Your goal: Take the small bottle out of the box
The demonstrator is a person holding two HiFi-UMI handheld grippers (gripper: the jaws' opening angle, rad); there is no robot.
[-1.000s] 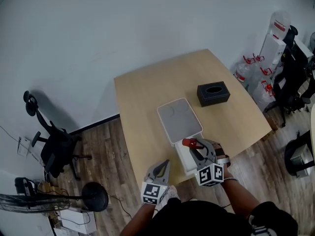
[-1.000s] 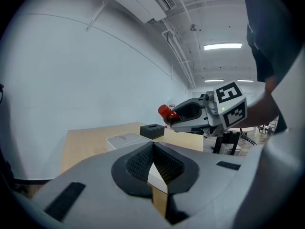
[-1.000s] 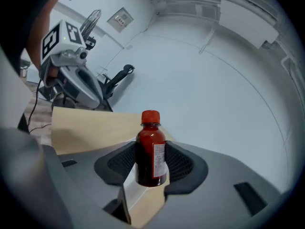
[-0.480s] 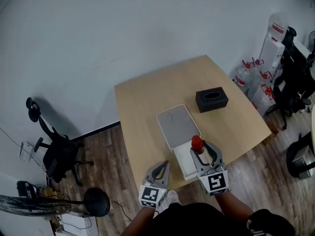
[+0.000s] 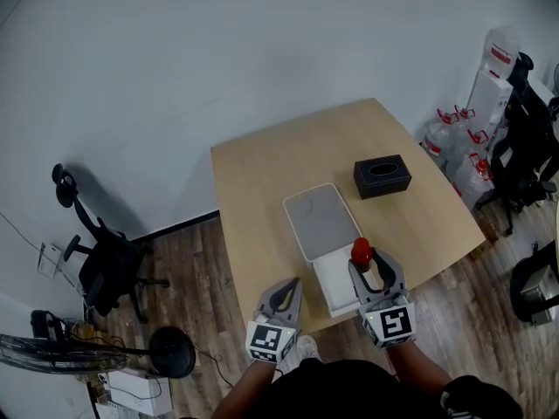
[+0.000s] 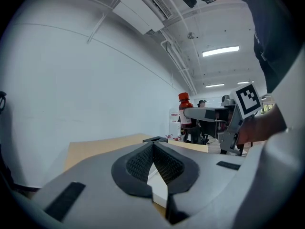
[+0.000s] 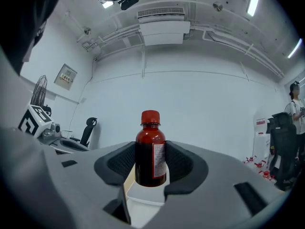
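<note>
The small brown bottle [image 7: 151, 152] with a red cap [image 5: 362, 251] stands upright between the pads of my right gripper [image 5: 368, 267], which is shut on it and holds it in the air above the white box [image 5: 336, 284]. In the left gripper view the bottle [image 6: 185, 112] shows at the right, raised over the table. The box lies open near the table's front edge, its grey lid [image 5: 322, 221] resting against the far side. My left gripper [image 5: 284, 297] hovers over the front edge left of the box, its pads [image 6: 143, 162] pressed together with nothing between them.
A black tissue box [image 5: 383, 176] sits on the wooden table [image 5: 262, 199] to the right of the lid. An office chair [image 5: 105, 260] and a fan [image 5: 170, 349] stand on the floor at the left. Water bottles [image 5: 450, 142] and more chairs crowd the right side.
My right gripper has lifted the bottle up out of the box and turned it upright. The left gripper has stayed put.
</note>
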